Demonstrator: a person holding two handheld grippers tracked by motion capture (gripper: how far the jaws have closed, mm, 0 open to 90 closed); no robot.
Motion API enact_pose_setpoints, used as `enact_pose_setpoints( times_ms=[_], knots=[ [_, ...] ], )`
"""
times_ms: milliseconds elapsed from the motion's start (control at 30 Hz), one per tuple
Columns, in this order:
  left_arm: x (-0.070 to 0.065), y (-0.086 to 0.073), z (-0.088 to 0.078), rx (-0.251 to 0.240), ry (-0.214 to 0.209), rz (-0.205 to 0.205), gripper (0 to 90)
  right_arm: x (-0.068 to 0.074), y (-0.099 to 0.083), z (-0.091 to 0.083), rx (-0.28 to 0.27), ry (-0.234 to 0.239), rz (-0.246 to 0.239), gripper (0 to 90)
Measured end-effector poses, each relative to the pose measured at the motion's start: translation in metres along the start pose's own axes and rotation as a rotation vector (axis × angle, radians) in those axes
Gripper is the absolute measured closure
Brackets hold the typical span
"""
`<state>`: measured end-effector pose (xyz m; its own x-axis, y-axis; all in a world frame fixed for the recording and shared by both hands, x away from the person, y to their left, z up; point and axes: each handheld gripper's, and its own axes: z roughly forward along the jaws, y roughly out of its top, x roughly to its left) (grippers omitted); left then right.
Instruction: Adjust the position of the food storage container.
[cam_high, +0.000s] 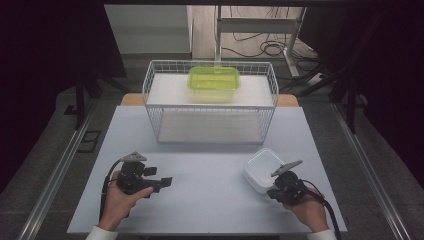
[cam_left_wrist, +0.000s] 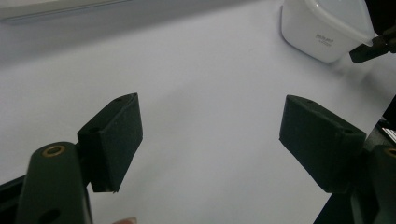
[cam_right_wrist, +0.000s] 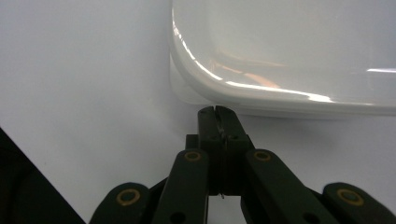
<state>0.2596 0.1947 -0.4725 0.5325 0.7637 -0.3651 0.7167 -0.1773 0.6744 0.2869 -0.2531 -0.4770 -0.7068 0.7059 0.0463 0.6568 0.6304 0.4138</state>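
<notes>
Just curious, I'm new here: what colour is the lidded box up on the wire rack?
Translucent lime green, clearest in the high view.

White container (cam_right_wrist: 289, 51) cut off by frame edges.

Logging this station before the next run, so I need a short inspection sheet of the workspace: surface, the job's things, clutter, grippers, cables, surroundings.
Surface: pale table, bare in the middle.
Job's things: white lidded container at the front right, upright; its lid rim meets the right jaw tips.
Clutter: wire basket at the back of the table, with a green lidded box on its upper shelf.
Grippers: left hand-held gripper open over bare table; right hand-held gripper shut at the container's rim, whether pinching it cannot be told.
Cables: one black cable trails from the right gripper, one from the left; more on the floor behind.
Surroundings: desk frame behind, dark at both sides.
</notes>
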Motion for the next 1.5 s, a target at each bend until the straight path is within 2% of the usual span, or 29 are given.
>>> enact_pose_setpoints(
  times_ms=[367, 633, 767, 800, 833, 867, 1000, 1033, 1067, 1167, 1267, 1333, 1367, 1400, 1500],
  knots=[
    [0.001, 0.0, 0.001, 0.006, 0.004, 0.001, 20.6, 0.015, 0.026, 0.018, -0.023, -0.007, 0.012, 89.0],
    [0.003, -0.002, 0.001, 0.006, 0.006, -0.007, 20.6, 0.017, 0.027, 0.021, -0.038, -0.011, 0.009, 89.0],
    [0.003, -0.002, 0.0, 0.001, 0.003, -0.008, 20.7, 0.018, 0.025, 0.013, -0.04, 0.003, -0.002, 89.0],
    [0.003, -0.002, 0.0, 0.001, 0.003, -0.008, 20.7, 0.017, 0.024, 0.001, -0.069, 0.014, 0.004, 89.0],
    [0.003, -0.002, 0.0, 0.002, 0.004, -0.009, 20.7, 0.017, 0.024, 0.001, -0.069, 0.014, 0.004, 89.0],
    [0.003, -0.002, 0.0, 0.004, 0.005, -0.008, 20.7, 0.016, 0.024, -0.006, -0.087, 0.023, 0.007, 89.0],
    [0.003, -0.002, 0.002, 0.011, 0.006, -0.008, 20.7, 0.0, 0.026, -0.036, -0.177, 0.018, 0.044, 89.0],
    [0.003, -0.002, 0.003, 0.013, 0.006, -0.006, 20.7, -0.01, 0.028, -0.048, -0.212, 0.005, 0.064, 89.0],
    [0.003, -0.002, 0.003, 0.016, 0.006, -0.004, 20.7, -0.01, 0.028, -0.048, -0.212, 0.005, 0.064, 89.0],
    [0.002, -0.002, 0.005, 0.022, 0.006, -0.002, 20.6, -0.028, 0.032, -0.058, -0.242, -0.031, 0.095, 89.0],
    [0.002, -0.002, 0.006, 0.024, 0.006, -0.001, 20.6, -0.047, 0.036, -0.056, -0.247, -0.07, 0.134, 89.0],
    [0.002, -0.002, 0.005, 0.02, 0.006, -0.004, 20.6, -0.058, 0.04, -0.051, -0.236, -0.09, 0.153, 89.0],
    [0.002, -0.002, 0.004, 0.018, 0.006, -0.006, 20.6, -0.068, 0.044, -0.046, -0.226, -0.114, 0.162, 89.0],
    [0.002, -0.002, 0.004, 0.016, 0.005, -0.007, 20.6, -0.068, 0.044, -0.046, -0.226, -0.114, 0.162, 89.0],
    [0.002, -0.003, 0.002, 0.01, 0.007, -0.005, 20.8, -0.083, 0.048, -0.037, -0.201, -0.149, 0.183, 89.0]
  ],
)
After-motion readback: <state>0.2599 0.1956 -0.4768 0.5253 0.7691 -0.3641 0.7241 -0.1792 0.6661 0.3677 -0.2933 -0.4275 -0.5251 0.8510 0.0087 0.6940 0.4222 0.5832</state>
